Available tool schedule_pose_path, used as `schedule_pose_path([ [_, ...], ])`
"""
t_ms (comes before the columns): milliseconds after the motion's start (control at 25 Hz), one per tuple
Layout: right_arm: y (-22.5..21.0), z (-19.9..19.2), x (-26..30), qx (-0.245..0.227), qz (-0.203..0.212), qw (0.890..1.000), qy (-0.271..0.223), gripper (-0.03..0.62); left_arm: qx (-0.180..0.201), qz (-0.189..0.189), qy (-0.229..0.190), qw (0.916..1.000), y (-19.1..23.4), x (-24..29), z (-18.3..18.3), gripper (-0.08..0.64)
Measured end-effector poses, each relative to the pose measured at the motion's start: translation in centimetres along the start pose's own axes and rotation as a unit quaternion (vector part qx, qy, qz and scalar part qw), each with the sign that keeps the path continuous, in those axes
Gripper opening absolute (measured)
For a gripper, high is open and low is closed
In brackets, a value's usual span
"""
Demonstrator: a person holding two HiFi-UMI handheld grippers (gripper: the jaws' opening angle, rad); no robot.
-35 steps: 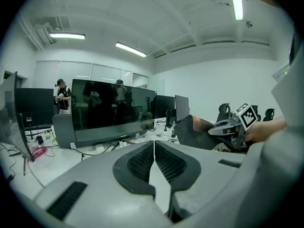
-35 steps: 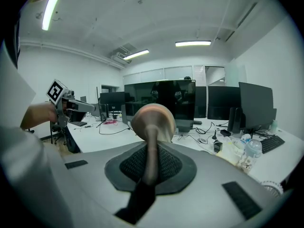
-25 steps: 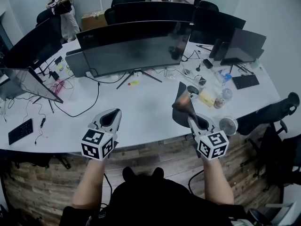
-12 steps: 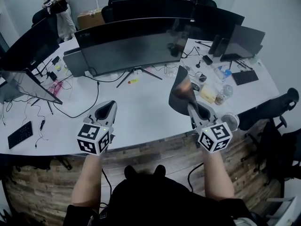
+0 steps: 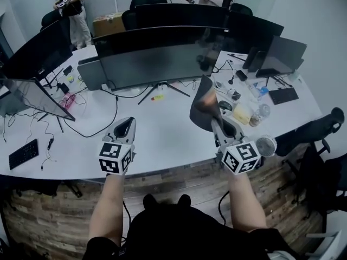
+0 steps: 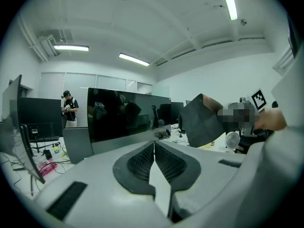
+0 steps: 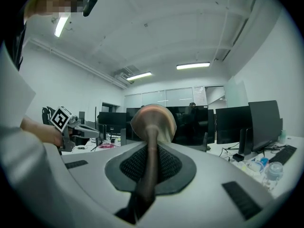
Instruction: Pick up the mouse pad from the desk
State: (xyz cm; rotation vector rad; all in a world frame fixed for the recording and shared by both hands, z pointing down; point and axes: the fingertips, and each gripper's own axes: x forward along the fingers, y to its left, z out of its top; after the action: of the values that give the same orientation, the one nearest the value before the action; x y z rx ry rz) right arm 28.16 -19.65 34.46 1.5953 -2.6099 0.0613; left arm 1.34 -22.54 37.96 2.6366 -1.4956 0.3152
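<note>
The dark mouse pad (image 5: 200, 110) hangs in the air over the white desk (image 5: 157, 137), standing on edge, with my right gripper (image 5: 216, 122) shut on its near rim. In the right gripper view the mouse pad (image 7: 152, 137) runs edge-on between the jaws, its tan wrist-rest end at the top. My left gripper (image 5: 126, 128) hovers over the desk's front left with its jaws shut and nothing between them. From the left gripper view the lifted mouse pad (image 6: 202, 120) shows as a dark sheet at the right.
A wide curved monitor (image 5: 157, 56) stands across the back of the desk, with more monitors (image 5: 32, 53) at the left and right. A small fan (image 5: 267, 145), bottles (image 5: 259, 110) and cables lie at the right. A keyboard (image 5: 23, 153) sits at far left. A person (image 5: 70, 7) stands at the back.
My right gripper has lifted the mouse pad higher and carried it a little left. My left gripper has shifted slightly along the desk's front.
</note>
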Motion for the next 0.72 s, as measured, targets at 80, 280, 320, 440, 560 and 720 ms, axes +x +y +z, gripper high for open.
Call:
schedule_pose_path([
  [80, 0.1, -0.6, 0.0, 0.008, -0.003, 1.000, 0.002, 0.035, -0.003, 0.009, -0.003, 1.0000, 0.2, -0.1, -0.1, 0.014],
  [280, 1.3, -1.4, 0.1, 0.009, 0.008, 1.000, 0.010, 0.034, 0.008, 0.017, 0.004, 0.9998, 0.2, -0.7, -1.0, 0.014],
  [320, 1.6, -1.4, 0.1, 0.006, 0.012, 1.000, 0.011, 0.034, 0.009, 0.016, 0.006, 0.9998, 0.2, -0.8, -1.1, 0.014],
  [440, 2.2, -1.4, 0.1, -0.001, 0.022, 1.000, 0.014, 0.032, 0.001, 0.017, 0.004, 0.9999, 0.2, -1.2, -1.1, 0.014],
  [560, 2.6, -1.3, -0.1, -0.002, 0.027, 1.000, 0.013, 0.032, -0.003, 0.018, 0.005, 0.9998, 0.2, -1.3, -1.1, 0.014],
  [720, 2.5, -1.3, -0.4, 0.001, 0.026, 1.000, 0.013, 0.032, -0.008, 0.014, 0.005, 0.9999, 0.0, -1.4, -0.9, 0.014],
])
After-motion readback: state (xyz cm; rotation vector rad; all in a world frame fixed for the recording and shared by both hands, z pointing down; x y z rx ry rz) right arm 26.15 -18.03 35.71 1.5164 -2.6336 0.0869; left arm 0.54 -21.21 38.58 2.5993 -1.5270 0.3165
